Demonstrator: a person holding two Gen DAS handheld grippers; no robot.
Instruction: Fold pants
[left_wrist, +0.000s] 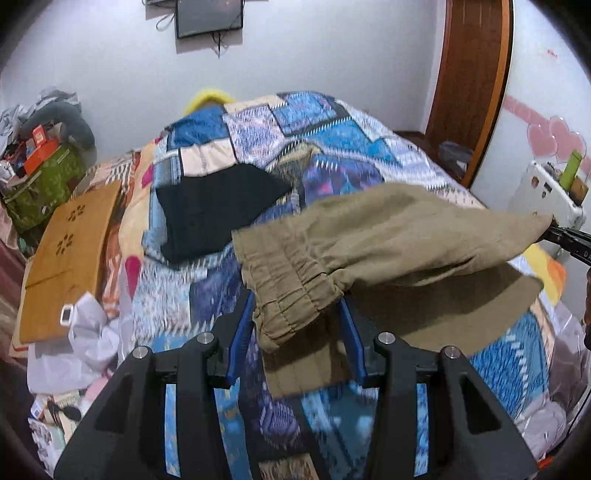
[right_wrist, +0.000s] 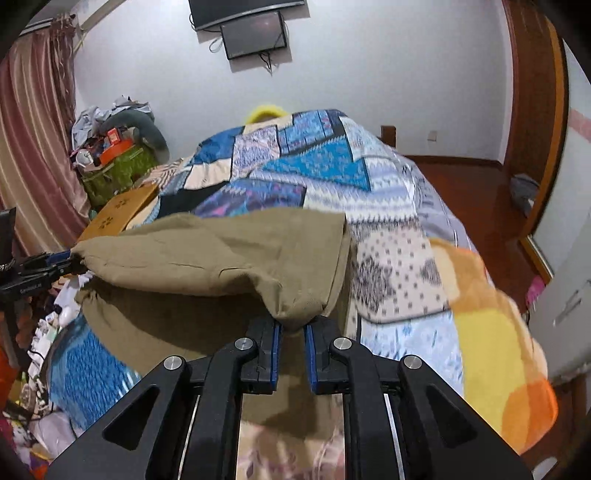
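Here, pants: khaki pants (left_wrist: 388, 236) stretched above the bed (left_wrist: 332, 147).
Left gripper (left_wrist: 295, 314): fingers pinching the waistband.
Right gripper (right_wrist: 293, 326): fingers pinching a corner.

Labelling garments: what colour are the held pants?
Khaki-tan pants; clearest in the left wrist view.

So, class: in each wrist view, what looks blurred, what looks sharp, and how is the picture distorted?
Left wrist view: the quilt is motion-smeared, the olive pants fairly sharp, the door frame bowed by fisheye. Right wrist view: quilt and orange blanket smeared, right gripper crisp.
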